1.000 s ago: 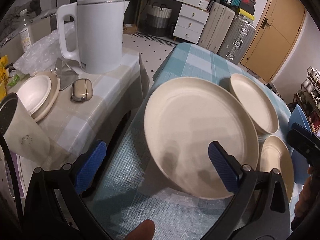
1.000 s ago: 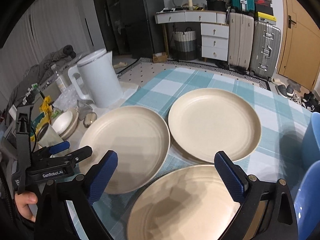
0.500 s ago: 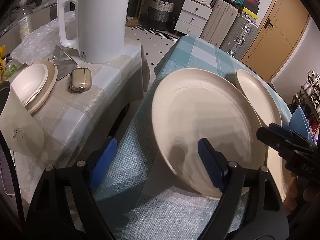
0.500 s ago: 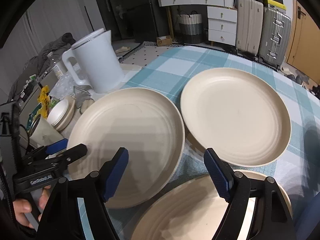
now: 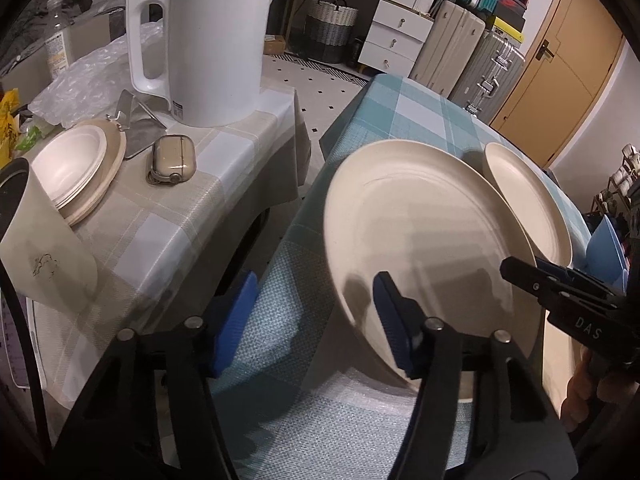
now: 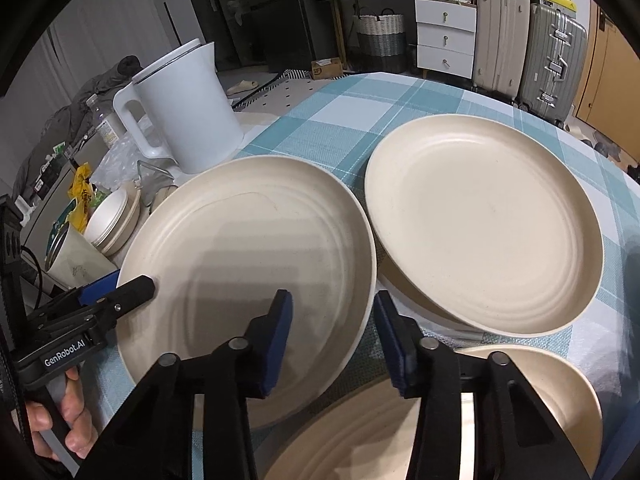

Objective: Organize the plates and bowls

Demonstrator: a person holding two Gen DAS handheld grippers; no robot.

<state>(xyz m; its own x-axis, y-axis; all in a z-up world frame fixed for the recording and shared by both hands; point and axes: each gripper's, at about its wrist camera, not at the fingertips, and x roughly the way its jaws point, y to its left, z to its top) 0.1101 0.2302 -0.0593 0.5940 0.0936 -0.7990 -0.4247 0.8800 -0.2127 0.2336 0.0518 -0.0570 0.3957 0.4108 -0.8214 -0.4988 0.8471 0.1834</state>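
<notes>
A large cream plate point(image 5: 420, 232) lies on the teal checked table point(image 5: 416, 116). Its near left rim sits between the blue pads of my left gripper point(image 5: 314, 300), whose jaws are closing, with a gap still showing at the left pad. The same plate point(image 6: 248, 248) has its right rim between the pads of my right gripper point(image 6: 332, 312), also closing without pinching it. A second cream plate point(image 6: 480, 220) lies beyond, and a third point(image 6: 528, 408) sits under the right gripper.
A side table point(image 5: 240, 140) on the left carries a white kettle point(image 5: 216, 40), small bowls on a wooden plate point(image 5: 72, 168), an earbud case point(image 5: 172, 160) and a cup point(image 5: 36, 240). A blue dish point(image 5: 604, 248) sits at the right. Suitcases and drawers stand behind.
Both grippers' jaws have narrowed a lot. The right gripper has come down and forward onto the large plate's right rim. The left gripper has stayed near the plate's left rim.
</notes>
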